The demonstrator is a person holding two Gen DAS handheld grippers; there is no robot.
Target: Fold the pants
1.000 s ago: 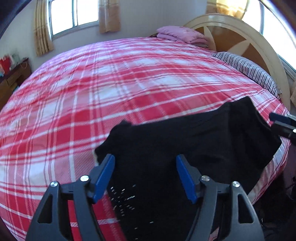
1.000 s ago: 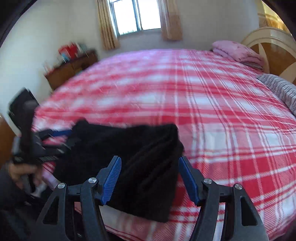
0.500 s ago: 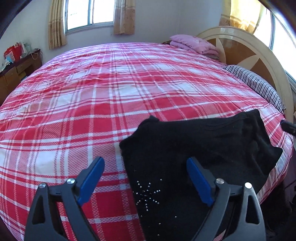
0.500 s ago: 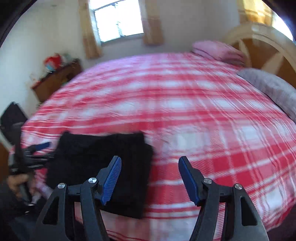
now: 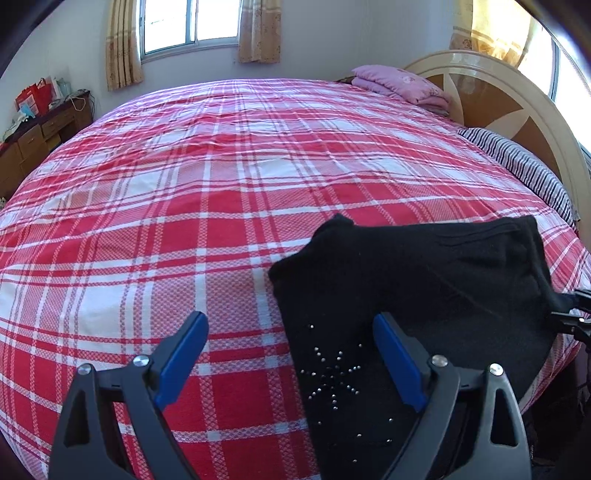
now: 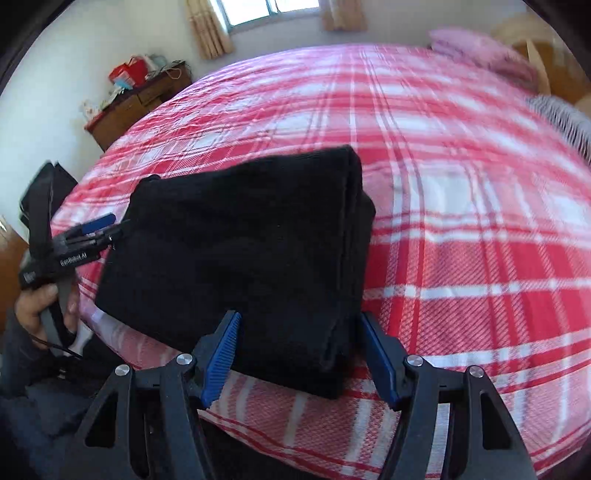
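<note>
While sunlight is coming through a curtained window (image 5: 190, 22), one wide bed (image 5: 184, 192) under a red-and-white plaid cover is filling most of the room, with a curved headboard (image 5: 517, 99) standing at its far right end. One wooden dresser (image 6: 136, 107) is sitting against the far wall, carrying red bags and clutter. One striped pillow (image 5: 517, 166) is lying by the headboard, and one folded pink blanket (image 5: 399, 86) is resting at the far corner. One pair of black pants (image 5: 424, 295), folded into a thick rectangle with a studded star showing, is lying at the near edge of the bed. Two grippers are hovering there: the left gripper (image 5: 291, 365) is spreading its jaws wide, straddling the pants' left edge, and the right gripper (image 6: 299, 354) is gaping around the folded right corner, gripping nothing.
</note>
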